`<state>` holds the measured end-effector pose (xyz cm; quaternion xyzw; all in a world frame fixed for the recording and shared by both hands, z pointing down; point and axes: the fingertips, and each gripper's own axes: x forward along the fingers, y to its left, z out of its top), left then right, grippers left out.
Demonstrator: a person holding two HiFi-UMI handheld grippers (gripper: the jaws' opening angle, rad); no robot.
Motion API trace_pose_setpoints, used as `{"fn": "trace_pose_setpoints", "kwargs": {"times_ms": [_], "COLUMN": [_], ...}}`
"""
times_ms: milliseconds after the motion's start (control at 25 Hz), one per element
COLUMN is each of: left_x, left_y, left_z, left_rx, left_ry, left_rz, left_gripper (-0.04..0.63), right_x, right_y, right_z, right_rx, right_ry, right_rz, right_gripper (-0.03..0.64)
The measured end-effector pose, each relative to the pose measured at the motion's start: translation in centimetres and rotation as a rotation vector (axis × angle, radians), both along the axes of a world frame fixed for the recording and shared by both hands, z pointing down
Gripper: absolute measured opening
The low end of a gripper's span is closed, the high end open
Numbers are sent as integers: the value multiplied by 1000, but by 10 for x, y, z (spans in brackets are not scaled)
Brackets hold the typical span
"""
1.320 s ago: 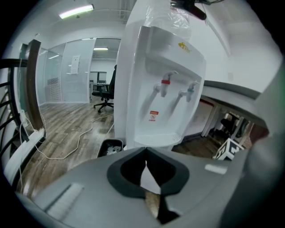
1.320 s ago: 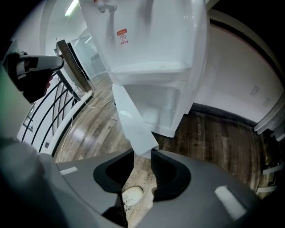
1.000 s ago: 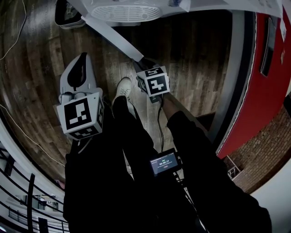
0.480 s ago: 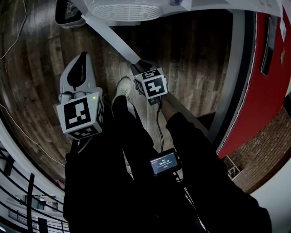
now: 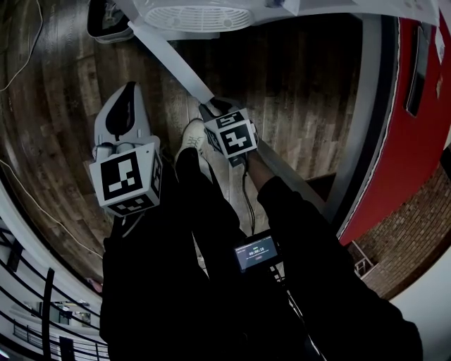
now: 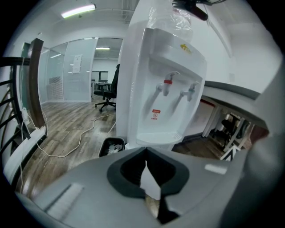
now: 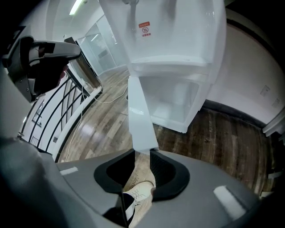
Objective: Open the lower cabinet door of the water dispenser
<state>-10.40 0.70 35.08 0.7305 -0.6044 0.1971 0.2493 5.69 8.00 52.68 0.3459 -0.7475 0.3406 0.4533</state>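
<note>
Ok, head view: right gripper (image 5: 215, 109) sits at the free end of the lower cabinet door (image 5: 169, 60), which is swung out from the water dispenser (image 5: 197, 14) over the floor. Left gripper (image 5: 128, 95) is well apart on the left, above bare planks. A pale shoe (image 5: 190, 137) is just beside the door end, with dark legs below it and a small lit screen (image 5: 256, 252) at the waist. Dark wood plank floor (image 5: 310, 92), red wall (image 5: 416, 120) on the right, railing (image 5: 49, 303) lower left. Left gripper view: jaws together, nothing in them, pointing at the dispenser front with its red tap (image 6: 167, 81) and grey tap (image 6: 191, 90). A black bin (image 6: 111, 144) stands against the dispenser's left side with pale scraps in it. A white cable (image 6: 79, 141) loops on the floor, with an office chair (image 6: 107, 89) and glass partitions behind. Right gripper view: jaws clamped on the door's edge, the panel running up from them to the cabinet. The open compartment (image 7: 171, 100) shows white walls, and the shoe shows below the jaws.
</note>
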Motion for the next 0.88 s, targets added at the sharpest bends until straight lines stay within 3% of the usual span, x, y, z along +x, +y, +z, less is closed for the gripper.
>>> {"fn": "trace_pose_setpoints", "kwargs": {"times_ms": [880], "left_x": [-4], "left_y": [5], "left_z": [-1], "left_rx": [-7], "left_ry": [12], "left_rz": [-14], "left_gripper": [8], "right_x": [-36], "right_y": [32], "right_z": [5], "right_rx": [-55], "right_ry": [-17], "right_rz": [-169], "right_gripper": [84]}}
